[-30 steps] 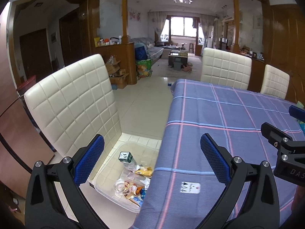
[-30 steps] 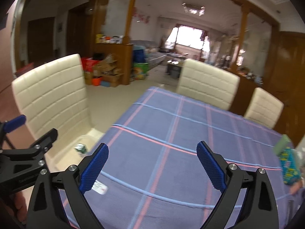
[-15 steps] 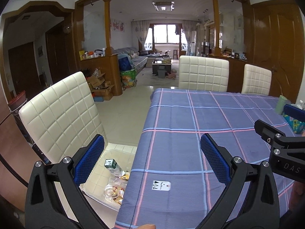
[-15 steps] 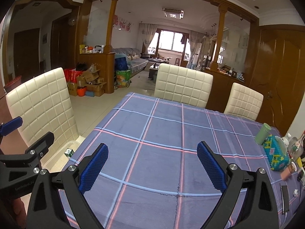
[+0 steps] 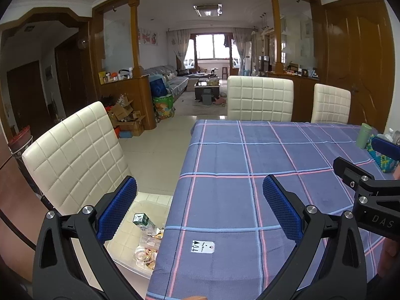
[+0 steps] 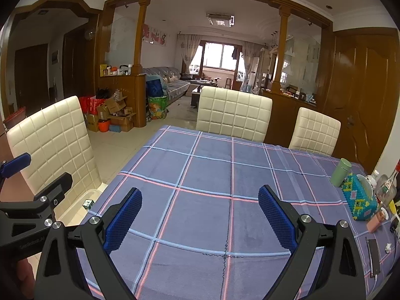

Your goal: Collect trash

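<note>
1. Two grippers hung over the table's near edge, both with fingers spread wide and nothing between them: the left gripper (image 5: pixel 200 210) and the right gripper (image 6: pixel 200 215).
2. Below and left of the left gripper, a clear plastic bin (image 5: pixel 130 267) sat on the floor, between the cream chair (image 5: pixel 72 155) and the table's hanging plaid tablecloth (image 5: pixel 250 165).
3. The trash (image 5: pixel 147 235) lay inside that bin (a small green carton (image 5: pixel 141 219) uppermost, wrappers beneath).
4. Ahead of both grippers the cloth held only a small white tag (image 5: pixel 203 246).
5. Far right of the right gripper stood a green cup (image 6: pixel 340 172), a beaded box (image 6: pixel 358 200) and a phone (image 6: pixel 373 257).
</note>
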The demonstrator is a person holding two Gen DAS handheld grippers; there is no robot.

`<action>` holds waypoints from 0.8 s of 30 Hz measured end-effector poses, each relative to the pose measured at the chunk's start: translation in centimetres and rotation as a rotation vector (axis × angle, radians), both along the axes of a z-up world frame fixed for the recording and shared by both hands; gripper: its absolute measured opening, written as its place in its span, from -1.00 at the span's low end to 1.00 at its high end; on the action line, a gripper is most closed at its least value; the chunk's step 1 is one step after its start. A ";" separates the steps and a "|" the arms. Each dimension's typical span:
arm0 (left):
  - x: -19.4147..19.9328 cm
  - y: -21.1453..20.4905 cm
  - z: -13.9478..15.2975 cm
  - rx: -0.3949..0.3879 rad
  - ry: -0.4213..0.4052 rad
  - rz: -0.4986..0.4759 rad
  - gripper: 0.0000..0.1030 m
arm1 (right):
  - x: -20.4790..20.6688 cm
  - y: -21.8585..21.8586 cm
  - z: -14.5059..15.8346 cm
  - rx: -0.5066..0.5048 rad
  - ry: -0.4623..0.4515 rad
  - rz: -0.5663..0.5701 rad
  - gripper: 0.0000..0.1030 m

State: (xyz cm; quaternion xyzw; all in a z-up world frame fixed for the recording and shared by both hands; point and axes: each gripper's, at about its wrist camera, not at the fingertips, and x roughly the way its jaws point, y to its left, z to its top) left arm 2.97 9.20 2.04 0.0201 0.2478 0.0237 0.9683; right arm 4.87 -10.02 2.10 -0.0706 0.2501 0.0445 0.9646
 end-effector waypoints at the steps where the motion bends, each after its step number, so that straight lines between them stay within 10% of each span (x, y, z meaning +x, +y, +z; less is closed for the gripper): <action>1: 0.0 -0.1 0.0 0.000 0.001 -0.002 0.93 | 0.0 -0.1 0.0 0.000 -0.001 0.000 0.78; 24: -0.3 -0.5 0.0 0.004 0.005 -0.026 0.93 | -0.1 -0.2 0.3 0.003 -0.005 0.003 0.78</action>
